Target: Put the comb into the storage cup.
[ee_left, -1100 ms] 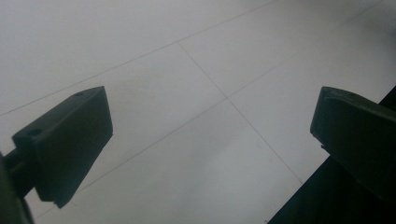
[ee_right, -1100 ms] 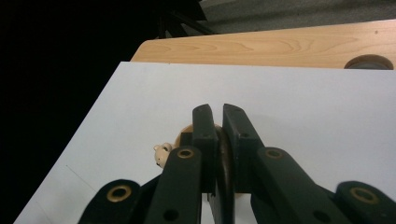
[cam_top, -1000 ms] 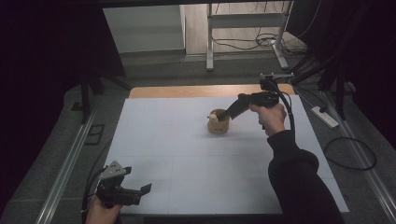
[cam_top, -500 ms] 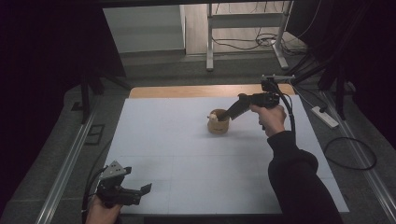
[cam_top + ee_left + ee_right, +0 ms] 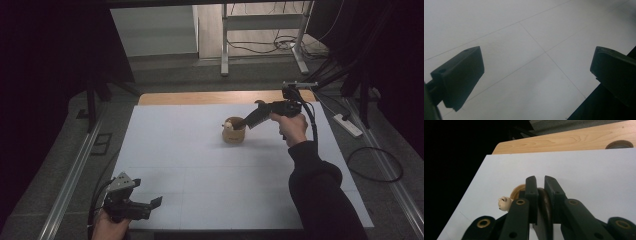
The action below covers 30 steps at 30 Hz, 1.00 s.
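Note:
A small round wooden cup point(image 5: 233, 134) stands on the white table sheet point(image 5: 200, 170), right of centre toward the far side. A tiny cream animal figure point(image 5: 228, 126) peeks over its left rim. My right gripper point(image 5: 242, 122) reaches in from the right and is shut on the cup's near rim. In the right gripper view the jaws point(image 5: 540, 182) clamp the dark brown rim point(image 5: 545, 202), with the figure point(image 5: 504, 203) just to their left. My left gripper point(image 5: 155, 204) hovers low over the near left corner, open, with only bare sheet between its jaws point(image 5: 536, 72).
A strip of bare wooden tabletop point(image 5: 220, 97) runs along the far edge, with a round dark fitting point(image 5: 619, 144) set in it. A metal rail point(image 5: 70, 175) borders the table's left side. A power strip point(image 5: 347, 125) and cables lie on the floor at right.

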Each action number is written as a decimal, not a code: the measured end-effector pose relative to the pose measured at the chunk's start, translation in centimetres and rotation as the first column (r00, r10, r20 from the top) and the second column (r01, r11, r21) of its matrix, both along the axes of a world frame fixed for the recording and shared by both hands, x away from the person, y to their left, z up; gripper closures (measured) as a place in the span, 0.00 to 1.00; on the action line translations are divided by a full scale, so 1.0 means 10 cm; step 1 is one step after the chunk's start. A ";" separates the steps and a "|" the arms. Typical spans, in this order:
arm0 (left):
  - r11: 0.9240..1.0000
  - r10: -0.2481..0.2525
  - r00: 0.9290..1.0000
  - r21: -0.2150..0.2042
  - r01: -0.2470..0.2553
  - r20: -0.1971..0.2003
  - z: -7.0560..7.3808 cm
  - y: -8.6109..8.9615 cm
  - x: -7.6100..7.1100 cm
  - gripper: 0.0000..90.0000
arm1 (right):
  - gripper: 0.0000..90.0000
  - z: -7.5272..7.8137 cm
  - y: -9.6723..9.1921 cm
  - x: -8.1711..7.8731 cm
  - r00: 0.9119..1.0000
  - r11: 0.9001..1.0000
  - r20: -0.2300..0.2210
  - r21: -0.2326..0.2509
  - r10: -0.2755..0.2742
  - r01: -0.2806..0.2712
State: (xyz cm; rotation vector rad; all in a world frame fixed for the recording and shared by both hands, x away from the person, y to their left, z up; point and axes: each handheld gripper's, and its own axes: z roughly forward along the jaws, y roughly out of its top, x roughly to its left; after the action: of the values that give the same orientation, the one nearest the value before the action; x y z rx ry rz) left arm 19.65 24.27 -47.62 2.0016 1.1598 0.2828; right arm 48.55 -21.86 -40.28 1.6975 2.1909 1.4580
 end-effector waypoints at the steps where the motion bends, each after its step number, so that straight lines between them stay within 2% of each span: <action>1: 1.000 0.000 1.000 0.000 0.000 0.000 0.00 0.00 0.00 0.00 | 0.88 -0.01 0.00 0.00 1.000 1.000 0.001 -0.005 0.001 -0.001; 7: 1.000 0.000 1.000 -0.002 0.000 0.001 0.00 0.00 0.00 0.00 | 0.82 -0.03 0.02 -0.01 1.000 0.999 0.008 -0.035 0.004 -0.004; 12: 1.000 0.000 1.000 -0.003 0.000 0.000 0.00 0.00 0.00 0.00 | 0.70 -0.03 0.07 -0.03 0.999 0.997 0.025 -0.077 0.027 -0.025; 23: 1.000 0.001 1.000 -0.007 -0.001 0.000 0.00 0.01 0.00 0.00 | 0.42 -0.02 0.13 -0.06 0.997 0.990 0.067 -0.133 0.044 -0.035; 27: 1.000 0.000 1.000 -0.005 0.000 0.000 0.00 0.01 0.00 0.00 | 0.31 0.00 0.14 -0.08 0.994 0.983 0.092 -0.181 0.052 -0.035; 30: 1.000 0.001 1.000 -0.006 -0.001 0.000 0.00 0.01 0.00 0.00 | 0.24 0.01 0.15 -0.10 0.992 0.973 0.112 -0.230 0.063 -0.035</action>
State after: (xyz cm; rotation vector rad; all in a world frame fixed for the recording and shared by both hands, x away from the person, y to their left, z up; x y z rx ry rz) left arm 19.66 24.32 -47.62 1.9962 1.1598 0.2797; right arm 47.52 -20.39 -40.20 1.4566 2.2505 1.2250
